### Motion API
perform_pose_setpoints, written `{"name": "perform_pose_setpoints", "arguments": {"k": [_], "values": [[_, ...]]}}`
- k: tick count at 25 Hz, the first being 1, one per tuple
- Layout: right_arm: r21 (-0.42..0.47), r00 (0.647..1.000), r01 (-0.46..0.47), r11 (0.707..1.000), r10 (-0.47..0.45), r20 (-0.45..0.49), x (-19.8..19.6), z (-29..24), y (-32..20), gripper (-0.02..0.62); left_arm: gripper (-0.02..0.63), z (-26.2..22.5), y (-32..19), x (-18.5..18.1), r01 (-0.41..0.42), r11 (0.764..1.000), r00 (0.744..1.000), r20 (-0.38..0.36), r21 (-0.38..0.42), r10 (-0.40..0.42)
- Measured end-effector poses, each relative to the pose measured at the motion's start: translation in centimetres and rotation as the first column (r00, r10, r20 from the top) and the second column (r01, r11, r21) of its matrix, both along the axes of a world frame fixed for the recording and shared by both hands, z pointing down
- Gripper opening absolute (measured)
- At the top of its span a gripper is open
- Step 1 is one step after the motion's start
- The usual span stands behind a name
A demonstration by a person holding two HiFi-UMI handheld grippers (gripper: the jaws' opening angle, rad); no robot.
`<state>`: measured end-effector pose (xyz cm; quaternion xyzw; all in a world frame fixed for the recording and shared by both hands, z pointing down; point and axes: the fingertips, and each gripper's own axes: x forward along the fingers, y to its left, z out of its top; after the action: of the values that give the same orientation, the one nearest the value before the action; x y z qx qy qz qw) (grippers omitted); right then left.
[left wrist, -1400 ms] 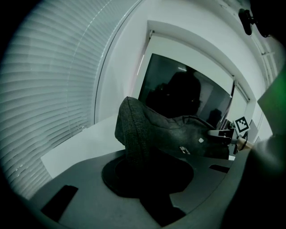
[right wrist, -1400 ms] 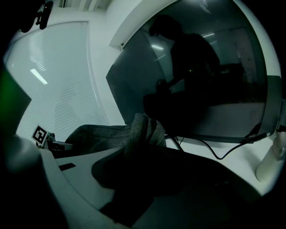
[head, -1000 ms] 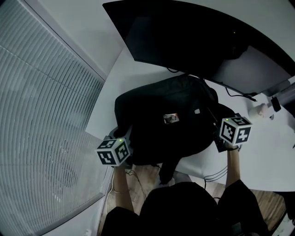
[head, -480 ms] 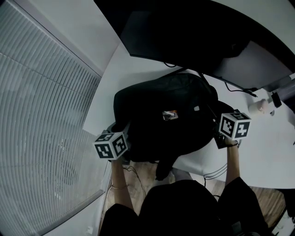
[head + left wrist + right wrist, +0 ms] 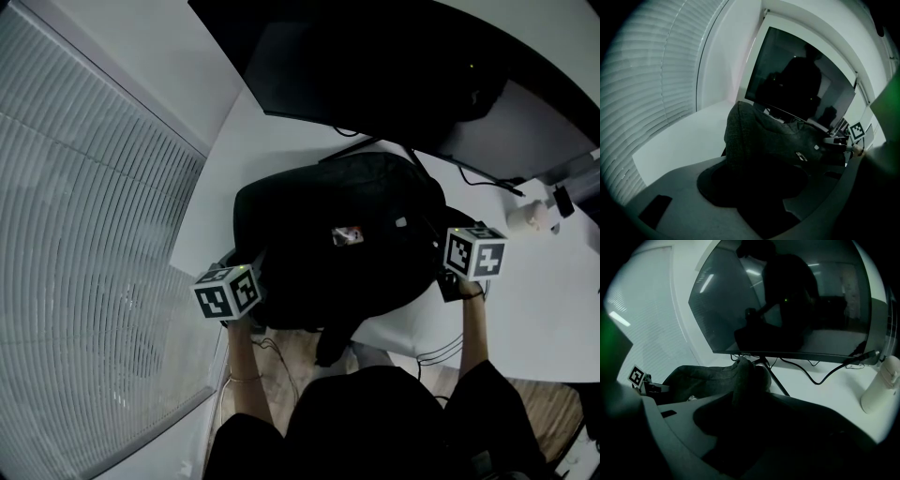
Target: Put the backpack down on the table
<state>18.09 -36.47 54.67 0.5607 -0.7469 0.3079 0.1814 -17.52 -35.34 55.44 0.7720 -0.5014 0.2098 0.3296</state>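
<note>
The black backpack [image 5: 337,234] lies on the white table [image 5: 281,155], in front of the monitor, with one strap [image 5: 331,342] hanging over the near edge. My left gripper [image 5: 251,274] is at the backpack's left side. Its jaws are opening, and dark fabric [image 5: 773,136] still lies between them [image 5: 754,187]. On the backpack's right side is my right gripper [image 5: 441,264]. Its jaws are also opening around a raised fold of the backpack [image 5: 743,376]. I cannot see either gripper's pads pressing the fabric.
A large dark monitor [image 5: 375,66] stands behind the backpack, with cables [image 5: 478,183] trailing across the table. A white cylinder [image 5: 881,385] stands at the right. A window with blinds [image 5: 84,234] fills the left side, close to the table's left edge.
The backpack and both grippers have sunk a little, and the bag now rests flatter on the table. Both grippers stay at its sides.
</note>
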Motion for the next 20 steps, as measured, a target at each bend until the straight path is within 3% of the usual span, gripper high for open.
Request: {"name": "perform_pose_setpoints", "arguments": {"k": [6, 11, 18, 20], "values": [[-0.009, 0.998, -0.014, 1.0, 0.014, -0.057, 0.7, 1.3, 0.0, 0.195, 0.236, 1.5, 0.1, 0.1, -0.003, 1.0, 1.0, 0.021, -0.017, 0.003], [0.033, 0.998, -0.046, 0.998, 0.048, -0.04, 1.2, -0.1, 0.2, 0.222, 0.253, 0.4, 0.2, -0.2, 0.011, 1.0, 0.999, 0.035, 0.004, -0.012], [0.101, 0.996, -0.067, 0.993, 0.073, -0.06, 1.2, -1.7, 0.9, 0.222, 0.248, 0.0, 0.7, -1.6, 0.03, 0.996, 0.995, 0.096, 0.087, -0.038], [0.113, 0.996, -0.057, 0.992, 0.064, -0.061, 1.0, -2.4, 1.4, 0.221, 0.206, -1.0, 1.2, -2.2, 0.043, 0.992, 0.991, 0.124, 0.12, -0.058]]}}
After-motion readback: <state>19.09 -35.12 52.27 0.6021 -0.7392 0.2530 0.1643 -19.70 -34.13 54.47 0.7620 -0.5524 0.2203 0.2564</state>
